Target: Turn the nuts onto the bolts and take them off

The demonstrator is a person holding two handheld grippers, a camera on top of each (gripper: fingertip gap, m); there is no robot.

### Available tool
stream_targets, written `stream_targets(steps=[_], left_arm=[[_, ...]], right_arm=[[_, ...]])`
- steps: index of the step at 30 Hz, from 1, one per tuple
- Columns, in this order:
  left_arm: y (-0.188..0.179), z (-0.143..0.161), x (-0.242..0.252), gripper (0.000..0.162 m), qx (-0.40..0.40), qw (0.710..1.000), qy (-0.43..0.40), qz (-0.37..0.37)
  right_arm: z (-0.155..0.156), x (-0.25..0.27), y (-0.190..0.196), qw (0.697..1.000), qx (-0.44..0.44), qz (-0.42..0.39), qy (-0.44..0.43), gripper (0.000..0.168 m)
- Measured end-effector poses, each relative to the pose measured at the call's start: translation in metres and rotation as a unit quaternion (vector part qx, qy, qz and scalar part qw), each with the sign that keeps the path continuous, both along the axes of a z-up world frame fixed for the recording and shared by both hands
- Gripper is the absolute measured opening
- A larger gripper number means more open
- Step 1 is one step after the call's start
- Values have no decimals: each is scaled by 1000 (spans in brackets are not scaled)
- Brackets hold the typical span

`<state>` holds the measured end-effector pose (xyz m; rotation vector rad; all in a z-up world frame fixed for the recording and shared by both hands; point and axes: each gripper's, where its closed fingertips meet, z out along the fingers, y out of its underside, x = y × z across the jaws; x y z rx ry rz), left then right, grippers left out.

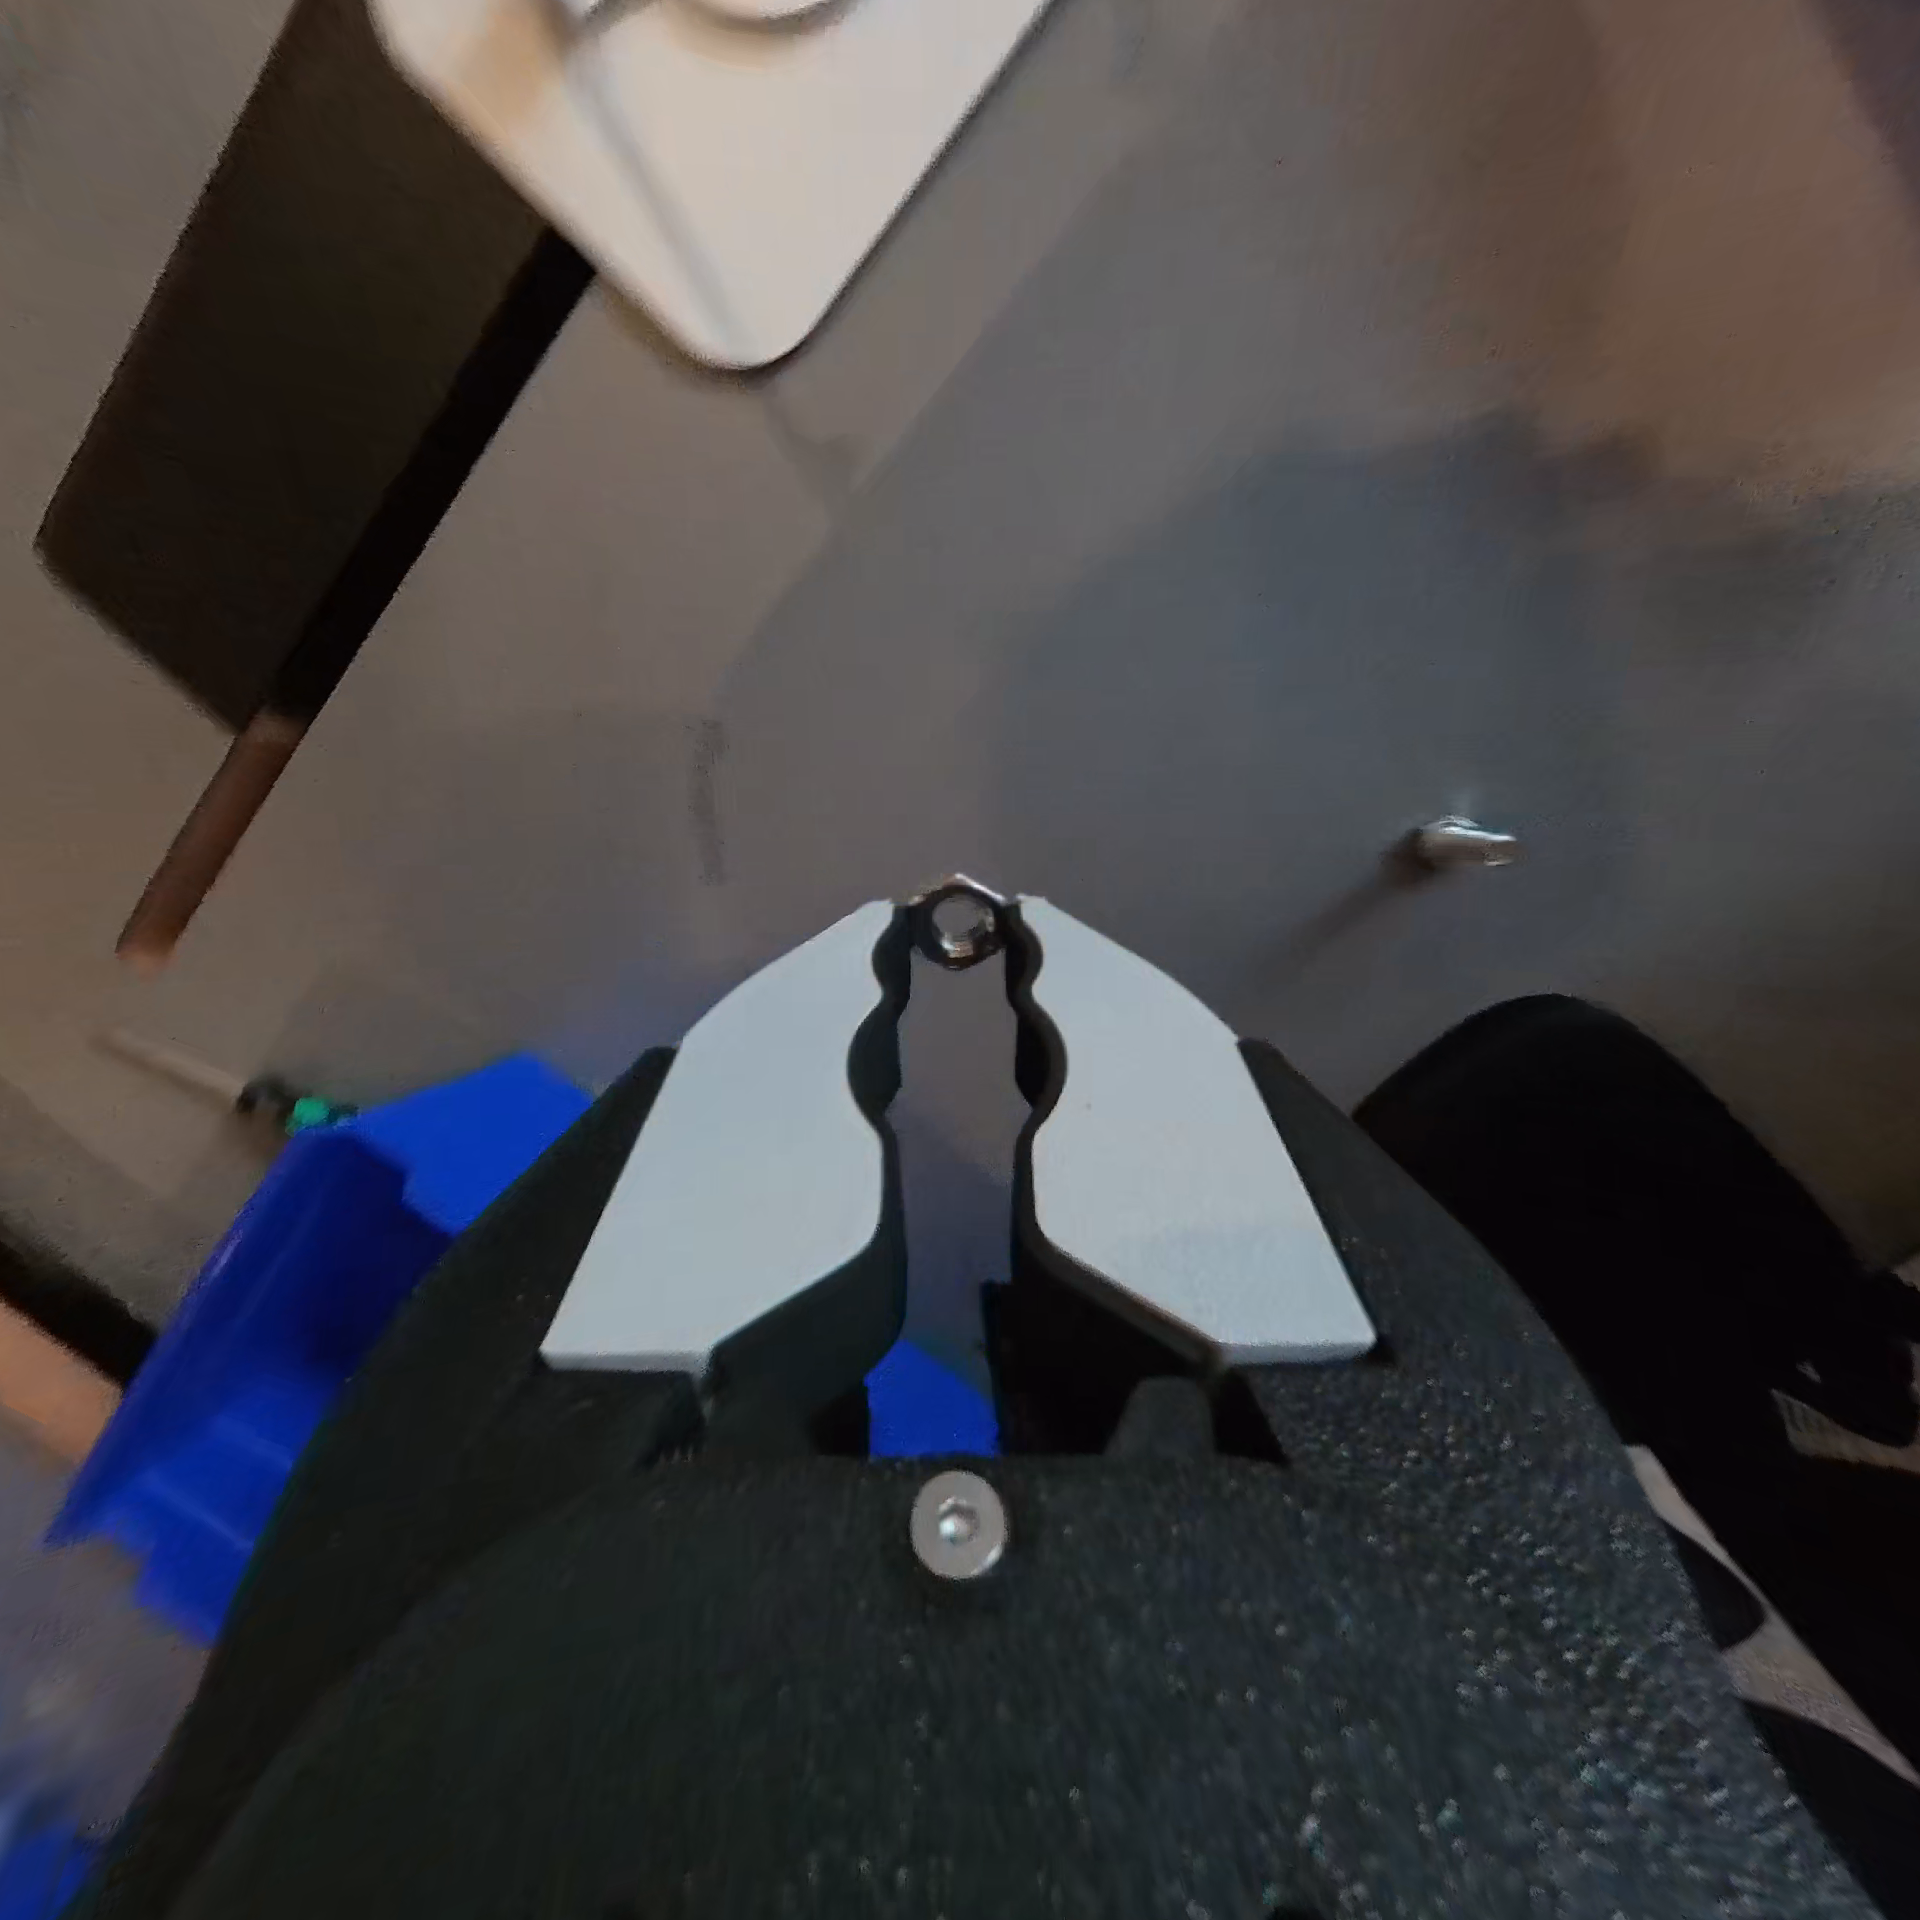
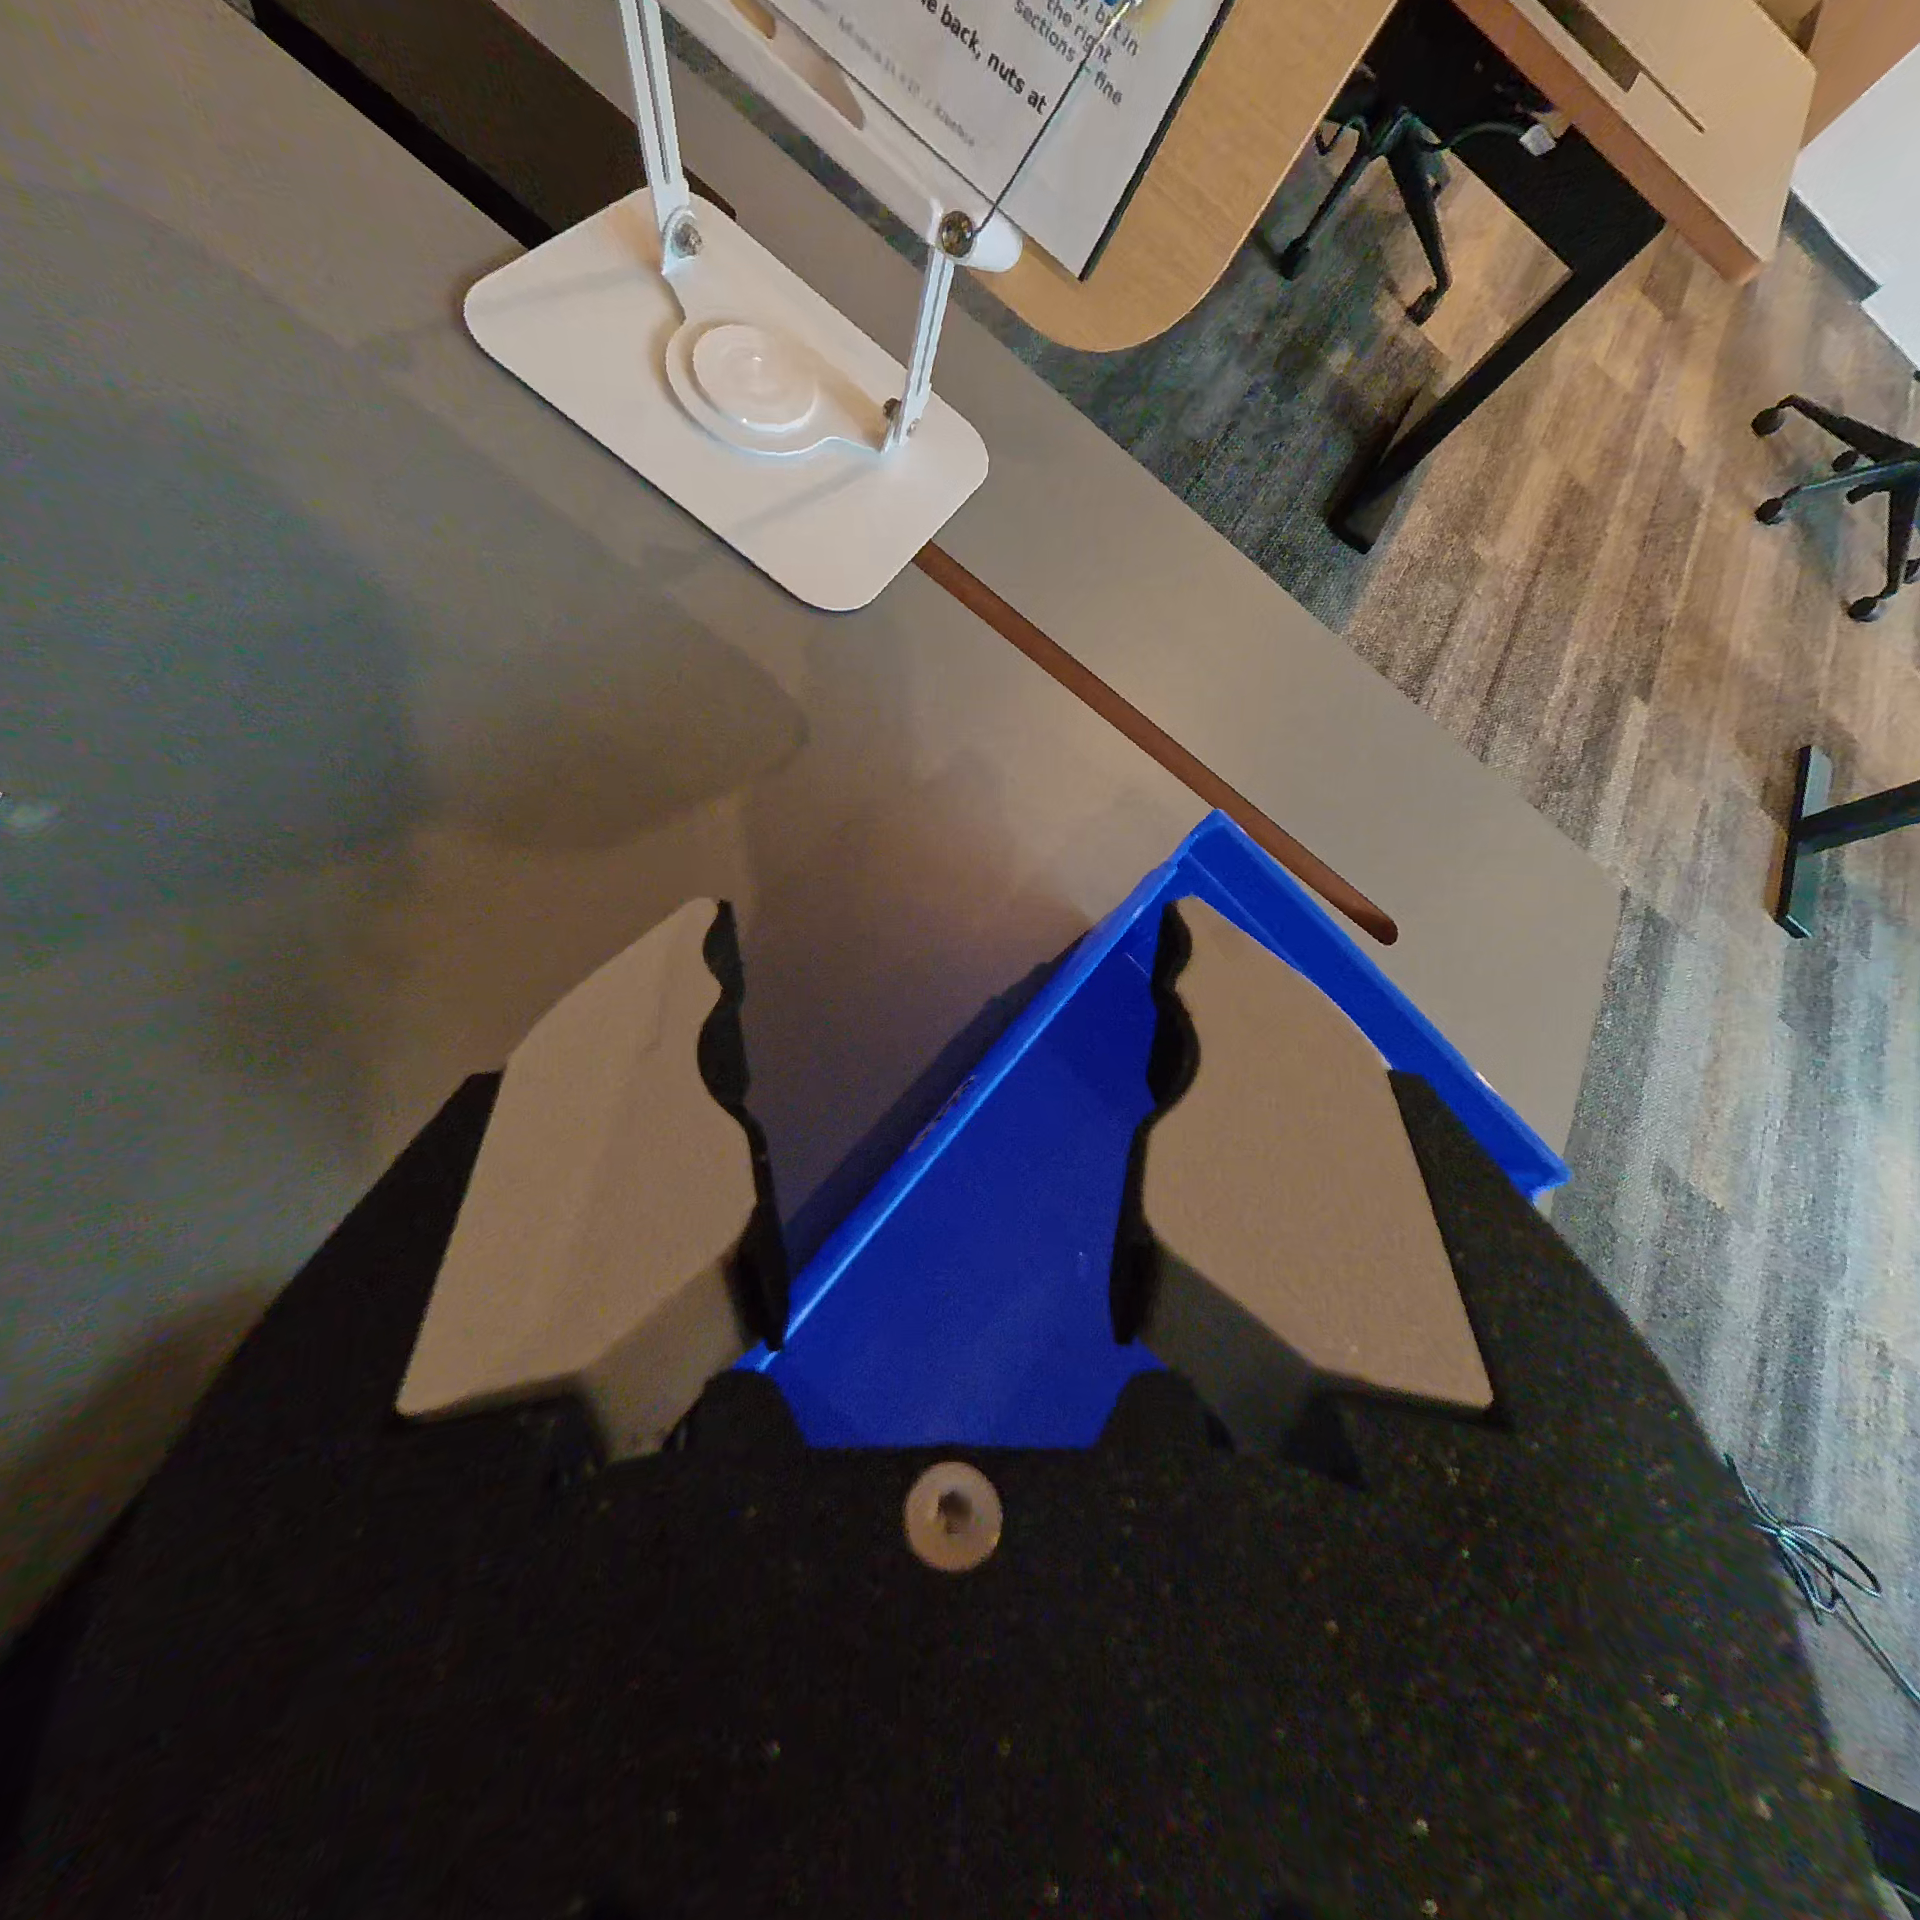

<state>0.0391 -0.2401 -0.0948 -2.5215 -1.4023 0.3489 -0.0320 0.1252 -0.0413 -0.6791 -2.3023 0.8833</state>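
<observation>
My left gripper is shut on a small silver hex nut, pinched at the very fingertips with its hole facing the camera, held above the grey table. A silver bolt lies on the table to the right of and beyond the gripper. My right gripper is open and empty, held over the near corner of a blue bin; its right finger hides part of the bin's wall. I see no nut or bolt in the right wrist view.
A white stand base with a tilted sign sits at the table's far edge, also in the left wrist view. The blue bin shows at lower left there. A black rounded object lies at right. The table edge drops to the floor. The gap from one gripper's tips to the other's is roughly 40 centimeters. The white stand base is about 30 centimeters from my left fingertips.
</observation>
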Motion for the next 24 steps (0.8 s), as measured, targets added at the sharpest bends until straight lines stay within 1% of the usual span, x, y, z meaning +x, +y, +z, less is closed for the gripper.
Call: stream_targets(steps=[4, 7, 11, 13, 17, 24], left_arm=[[63, -11, 8, 17, -8, 997, 1, -81], [105, -25, 20, 17, -10, 991, -8, -135], [148, -50, 36, 17, -21, 980, -31, -196], [161, -65, 42, 17, -30, 975, -45, -216], [177, -94, 52, 17, -44, 967, -70, -242], [191, -127, 61, 17, -63, 957, -97, -267]], right_arm=[[1, 1, 4, 1000, -3, -2, 0, 76], [2, 1, 7, 1000, -6, -5, 1, 76], [4, 1, 10, 1000, -9, -7, 4, 76], [5, 2, 11, 1000, -10, -7, 5, 76], [5, 3, 12, 1000, -7, -6, 6, 76], [6, 2, 18, 1000, -11, -14, 7, 76]])
